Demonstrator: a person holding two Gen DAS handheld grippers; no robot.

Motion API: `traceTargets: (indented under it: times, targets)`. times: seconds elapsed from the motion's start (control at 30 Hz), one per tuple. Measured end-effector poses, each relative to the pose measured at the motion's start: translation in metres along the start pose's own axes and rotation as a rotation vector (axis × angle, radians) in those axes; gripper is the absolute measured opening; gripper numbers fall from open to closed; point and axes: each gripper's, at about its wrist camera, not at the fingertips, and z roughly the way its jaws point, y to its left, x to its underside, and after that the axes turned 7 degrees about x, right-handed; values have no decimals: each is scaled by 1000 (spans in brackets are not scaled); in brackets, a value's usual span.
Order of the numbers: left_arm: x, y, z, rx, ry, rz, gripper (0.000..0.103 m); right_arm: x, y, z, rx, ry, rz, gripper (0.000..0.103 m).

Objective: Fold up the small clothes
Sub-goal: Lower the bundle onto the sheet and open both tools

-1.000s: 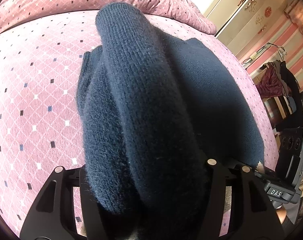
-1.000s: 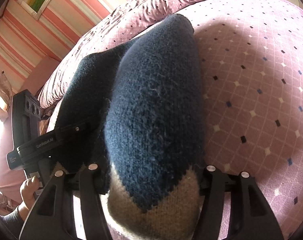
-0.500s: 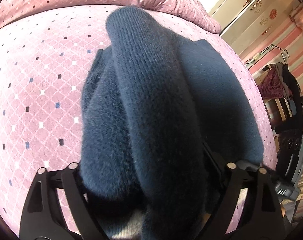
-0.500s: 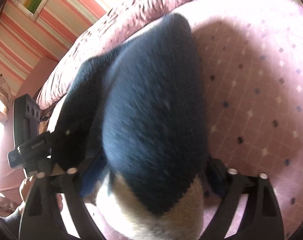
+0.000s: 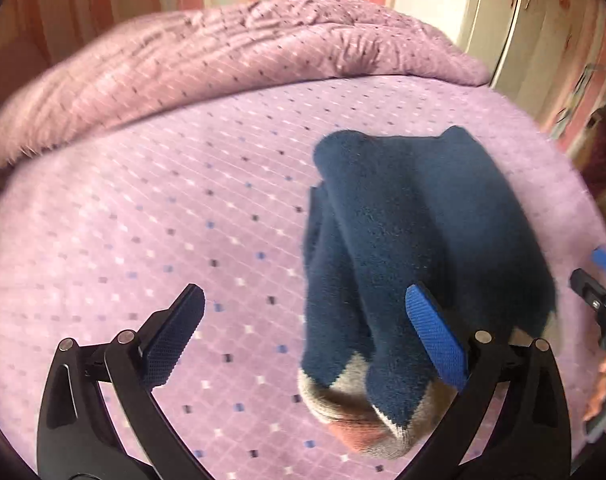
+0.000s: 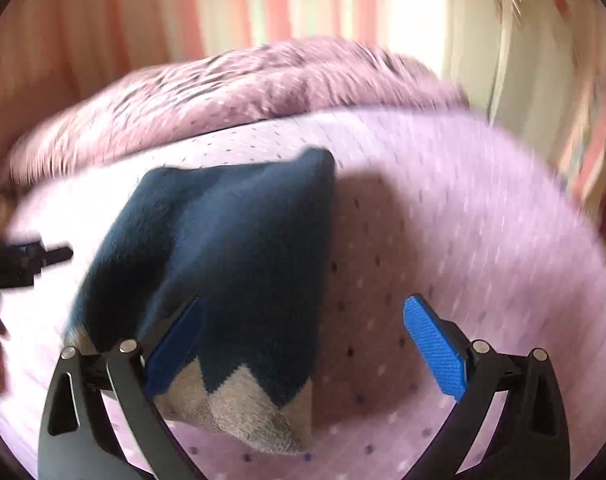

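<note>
A folded navy knit sweater (image 5: 407,240) with a beige and rust zigzag hem lies on the pink bedspread (image 5: 151,216). My left gripper (image 5: 315,340) is open and empty, held above the bed, with its right finger over the sweater's near end. In the right wrist view the same sweater (image 6: 231,256) lies at the left. My right gripper (image 6: 303,344) is open and empty, its left finger over the sweater's hem. Both views are motion-blurred.
A rumpled pink quilt (image 5: 231,52) is heaped along the far side of the bed. A cream wardrobe (image 5: 543,32) and striped pink wall stand beyond. The other gripper (image 5: 599,300) shows at the right edge of the left wrist view.
Both grippers have opened and let go of the sweater, then pulled back and up. The sweater now lies folded on the bed, seen from farther away.
</note>
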Motion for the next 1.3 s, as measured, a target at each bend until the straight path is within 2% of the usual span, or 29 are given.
traceTargets:
  times: [0.1, 0.17, 0.23, 0.47, 0.63, 0.83, 1.07, 1.3]
  targets:
    - [9, -18, 8, -91, -1, 62, 100, -2, 30, -2, 11, -35, -122, 100]
    - [19, -27, 18, -141, 4, 98, 100, 2, 44, 3, 4, -37, -139, 100]
    - [22, -28, 24, -157, 8, 88, 100, 10, 49, 8, 10, -42, -133, 100]
    - [32, -13, 45, -127, 42, 33, 100, 34, 50, 33, -2, 54, -113, 99]
    - [37, -14, 50, -134, 24, 84, 100, 45, 43, 47, -13, 77, -76, 100]
    - [39, -9, 54, -120, 14, 56, 100, 47, 42, 50, -24, 70, -70, 101]
    - [31, -4, 32, -102, -3, 21, 100, 27, 35, 23, -29, 31, -35, 101]
    - [26, 21, -13, -73, 2, -42, 100, 1, 47, -16, -36, 31, 5, 101]
